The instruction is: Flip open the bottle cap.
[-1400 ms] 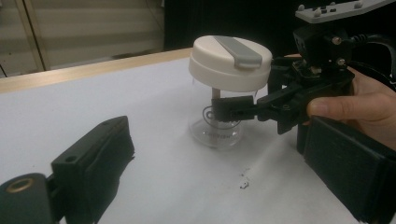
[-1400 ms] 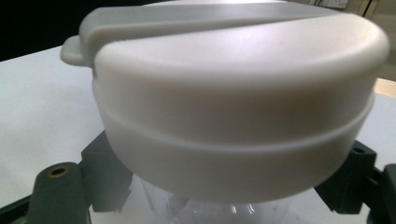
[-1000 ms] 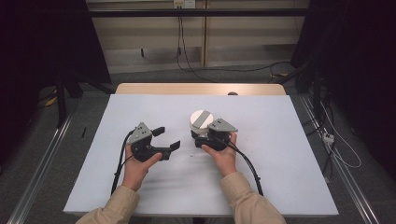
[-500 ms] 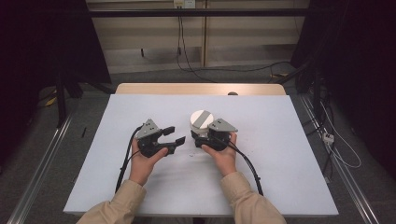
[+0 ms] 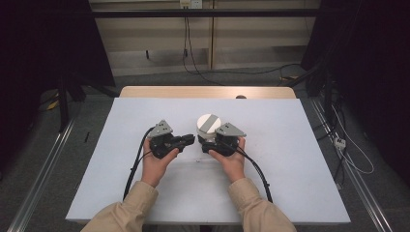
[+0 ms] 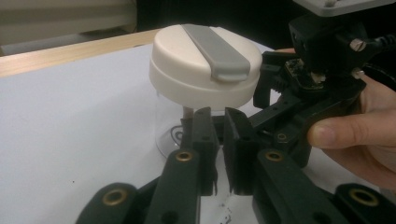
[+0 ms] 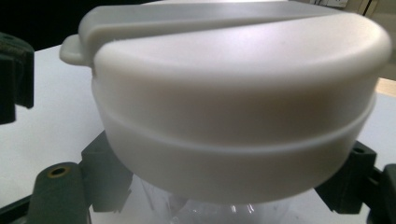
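High view first: your left gripper sits left of centre on the white table, jaws pinched nearly together on nothing, tips just short of the jar. Next, the clear jar with its white lid and grey flip tab stands mid-table. Your right gripper clamps the jar's body below the lid. Lid's on, so opening looks not yet done.
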Demonstrator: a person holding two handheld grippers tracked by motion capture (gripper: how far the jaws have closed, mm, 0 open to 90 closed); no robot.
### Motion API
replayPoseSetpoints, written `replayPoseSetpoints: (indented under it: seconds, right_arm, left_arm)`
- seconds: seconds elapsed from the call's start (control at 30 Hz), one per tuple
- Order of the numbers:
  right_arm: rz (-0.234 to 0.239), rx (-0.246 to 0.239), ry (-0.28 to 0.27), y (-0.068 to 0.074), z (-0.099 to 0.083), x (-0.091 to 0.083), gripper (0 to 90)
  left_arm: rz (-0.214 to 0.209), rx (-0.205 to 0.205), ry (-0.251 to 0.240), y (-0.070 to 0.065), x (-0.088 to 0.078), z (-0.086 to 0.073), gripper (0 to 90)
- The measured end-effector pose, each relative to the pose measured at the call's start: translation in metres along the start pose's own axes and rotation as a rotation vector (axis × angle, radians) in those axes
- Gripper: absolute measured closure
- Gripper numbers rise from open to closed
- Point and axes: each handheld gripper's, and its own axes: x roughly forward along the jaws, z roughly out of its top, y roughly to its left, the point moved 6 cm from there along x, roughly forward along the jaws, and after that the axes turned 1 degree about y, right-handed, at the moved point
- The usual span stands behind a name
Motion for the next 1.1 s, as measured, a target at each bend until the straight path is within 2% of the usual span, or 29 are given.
replayPoseSetpoints:
  seconds: [0.2, 0.6, 1.1]
  right_arm:
    - [0.000, -0.001, 0.001, 0.000, 0.000, 0.000, 19.2]
    - [0.001, -0.003, 0.002, 0.000, 0.000, 0.000, 19.2]
    - [0.000, -0.004, 0.001, 0.000, 0.000, 0.000, 19.2]
  left_arm:
    - [-0.005, -0.007, 0.012, -0.001, 0.006, 0.003, 89.9]
    - [0.016, 0.010, 0.061, -0.001, 0.019, 0.001, 90.0]
    - [0.024, 0.012, 0.058, -0.003, 0.021, 0.003, 90.0]
